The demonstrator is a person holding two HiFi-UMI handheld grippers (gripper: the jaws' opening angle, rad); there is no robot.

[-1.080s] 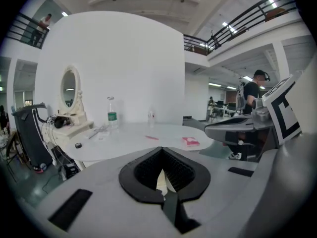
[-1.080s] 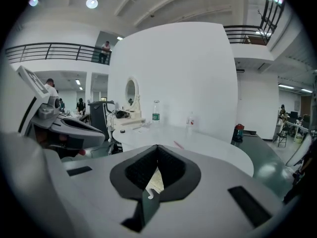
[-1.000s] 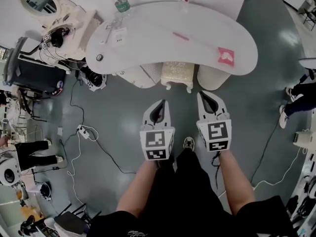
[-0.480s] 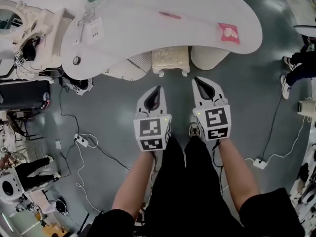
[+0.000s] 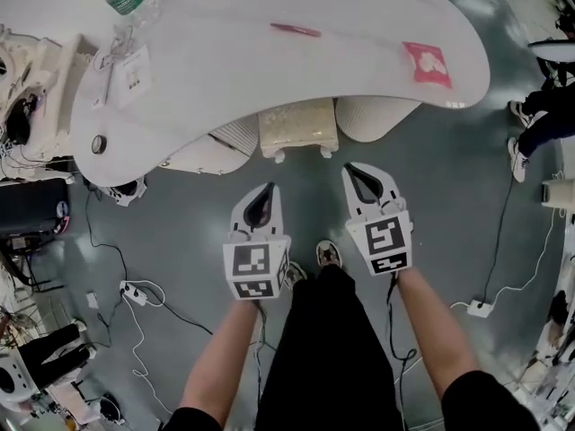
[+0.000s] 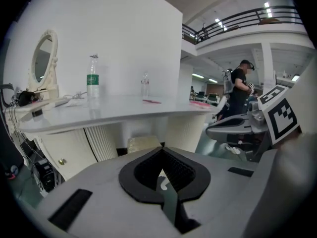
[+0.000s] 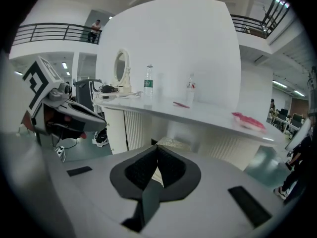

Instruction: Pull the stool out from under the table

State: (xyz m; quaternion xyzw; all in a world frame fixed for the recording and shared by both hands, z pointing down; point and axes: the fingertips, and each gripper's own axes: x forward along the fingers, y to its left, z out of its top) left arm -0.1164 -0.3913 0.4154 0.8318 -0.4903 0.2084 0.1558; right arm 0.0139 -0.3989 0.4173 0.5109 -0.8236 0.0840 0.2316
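Grey floor, head view: stool [image 5: 298, 126] tucked under table [image 5: 269, 70] edge, between ribbed pedestals [image 5: 377, 115]. Left gripper [image 5: 266, 191] and right gripper [image 5: 355, 173] held short of stool, not touching. Cables [image 5: 135, 293] laid at left, off path.

Left gripper view: jaws pressed together, nothing pinched; seat cannot be taken unless spread first.

Right gripper view: jaws likewise closed, empty. Stool legs could be caught on pedestals by skewed pull; bottle [image 7: 148, 87] could be toppled if table knocked.

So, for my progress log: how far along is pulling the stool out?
Done: nothing; the stool sits tucked under the table. In hand: left gripper and right gripper hover short of it, shut and empty. Left: reach, grip, pull it clear.
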